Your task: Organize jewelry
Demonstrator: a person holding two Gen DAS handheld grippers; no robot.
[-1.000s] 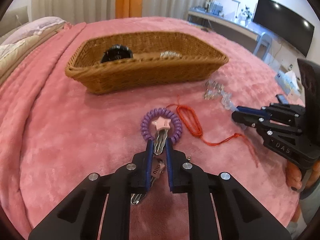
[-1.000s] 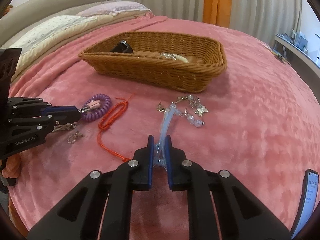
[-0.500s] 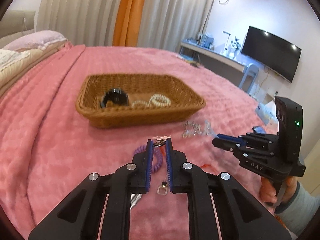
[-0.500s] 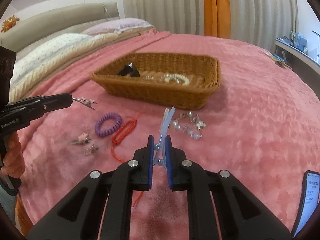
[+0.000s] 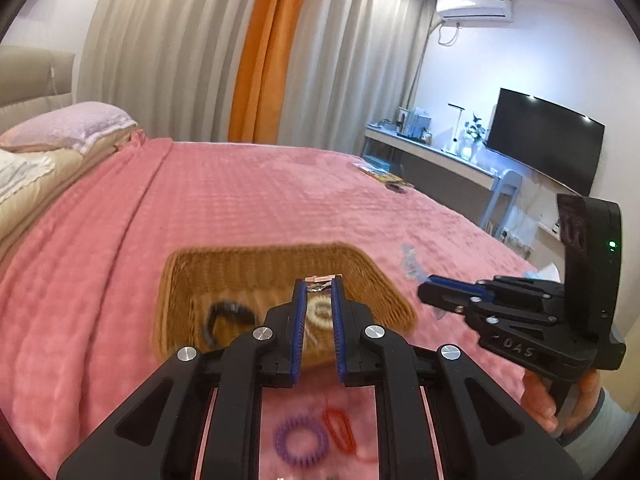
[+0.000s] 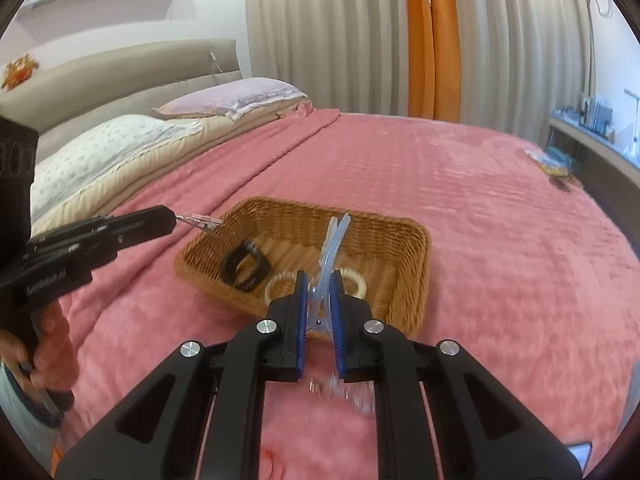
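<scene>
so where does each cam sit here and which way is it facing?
Left wrist: rides the left tongs, looking along them over the wicker basket toward the curtains and TV; they pinch a small pink clip. The right tongs and a hand show at right.
Right wrist: rides the right tongs, facing the basket and pillows; they pinch a clear blue hair clip. The left tongs and a hand show at left.
Shared: basket, pink blanket, curtains, both tongs.

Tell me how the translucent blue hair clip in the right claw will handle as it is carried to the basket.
The blue hair clip probably stays stiff: it stands straight up out of the right claw without drooping. It looks thin, so likely light. Gripped only near its hinge, its smooth plastic might pivot or slip above the basket.
</scene>
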